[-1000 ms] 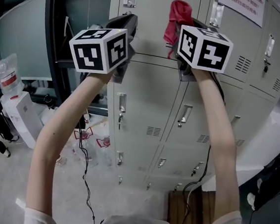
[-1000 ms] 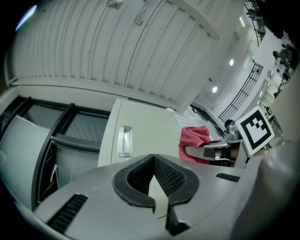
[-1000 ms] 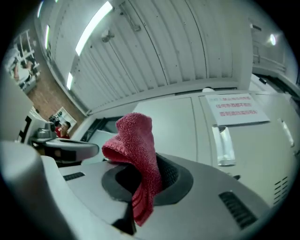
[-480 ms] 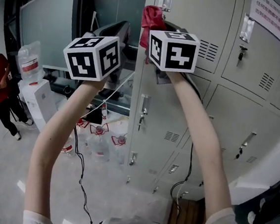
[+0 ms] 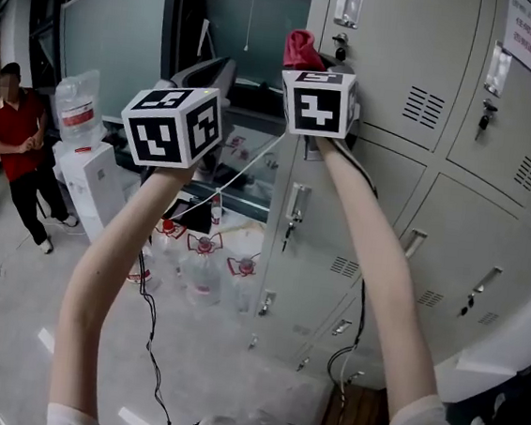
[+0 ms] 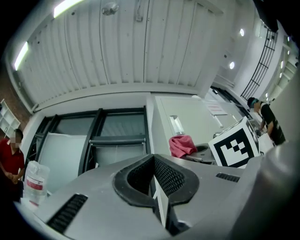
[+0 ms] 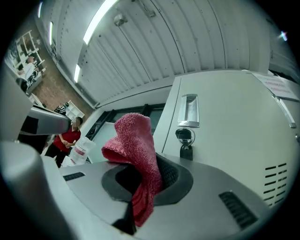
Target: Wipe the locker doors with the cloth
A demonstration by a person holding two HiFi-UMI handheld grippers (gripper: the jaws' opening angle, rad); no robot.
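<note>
Right claw (image 7: 143, 190) pinched on the red cloth (image 7: 135, 140), soft floppy terry bunched just ahead of its tips near the locker door (image 7: 229, 117), probably light and best gripped mid-fold; left claw (image 6: 157, 187) pressed together, empty.

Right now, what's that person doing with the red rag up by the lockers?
A person holds a gripper in each raised hand. The right gripper is clamped on a red cloth, held up by the top locker door, near its padlock. I can't tell whether the cloth touches the door. The left gripper is shut and empty, off to the side in front of the window.
</note>
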